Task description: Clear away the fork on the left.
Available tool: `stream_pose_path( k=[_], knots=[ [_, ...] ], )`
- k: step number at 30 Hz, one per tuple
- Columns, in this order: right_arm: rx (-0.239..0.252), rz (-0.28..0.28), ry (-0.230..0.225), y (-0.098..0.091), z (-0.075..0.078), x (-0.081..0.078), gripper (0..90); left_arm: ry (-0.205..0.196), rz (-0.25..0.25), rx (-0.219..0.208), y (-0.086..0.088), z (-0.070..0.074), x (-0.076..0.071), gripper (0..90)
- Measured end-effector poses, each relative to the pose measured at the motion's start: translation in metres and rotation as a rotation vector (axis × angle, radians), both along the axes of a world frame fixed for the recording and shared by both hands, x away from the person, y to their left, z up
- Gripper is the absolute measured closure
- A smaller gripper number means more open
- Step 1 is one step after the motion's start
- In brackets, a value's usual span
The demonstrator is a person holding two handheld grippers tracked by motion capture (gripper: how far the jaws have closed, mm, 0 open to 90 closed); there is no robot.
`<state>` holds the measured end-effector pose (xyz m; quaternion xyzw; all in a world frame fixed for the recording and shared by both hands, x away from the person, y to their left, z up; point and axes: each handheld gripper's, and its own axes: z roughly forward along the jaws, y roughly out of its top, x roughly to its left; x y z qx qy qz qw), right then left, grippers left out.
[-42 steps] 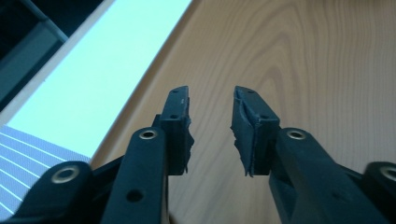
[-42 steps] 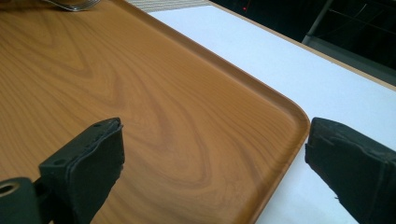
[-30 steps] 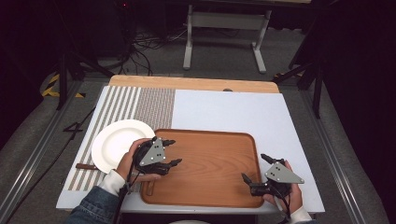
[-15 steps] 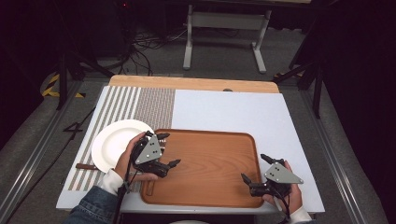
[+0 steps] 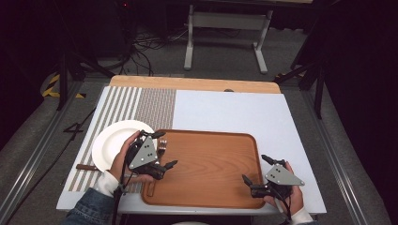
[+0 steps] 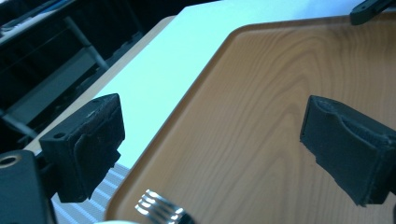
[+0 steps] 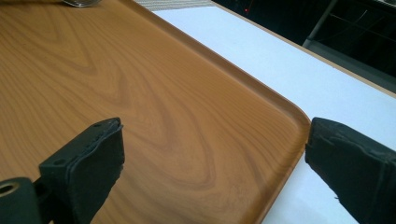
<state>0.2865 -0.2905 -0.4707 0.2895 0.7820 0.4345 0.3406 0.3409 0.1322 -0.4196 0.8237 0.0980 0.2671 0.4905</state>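
A wooden tray lies in the middle of the white table. My left gripper hangs open over the tray's left edge, beside a white plate. A silver fork lies at that edge, its tines between the spread jaws. In the left gripper view the fork tines show low between the jaws of the left gripper, above the tray. My right gripper is open at the tray's near right corner. In the right gripper view the right gripper straddles the rim of the tray.
A brown-handled knife lies on the striped placemat, partly under the plate. White table surface stretches behind the tray. Dark floor, cables and a table frame lie beyond the far edge.
My left gripper has shifted slightly left toward the plate and turned, and its jaws have spread wider around the fork's tines. The right gripper has stayed put.
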Motion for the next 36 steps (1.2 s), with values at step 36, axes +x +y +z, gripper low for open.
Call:
stream_pose_path(
  k=[36],
  knots=[
    [-0.023, 0.002, -0.019, 0.004, 0.001, -0.006, 5.6, -0.023, 0.12, 0.007, 0.064, -0.013, -0.029, 6.8]
  ],
)
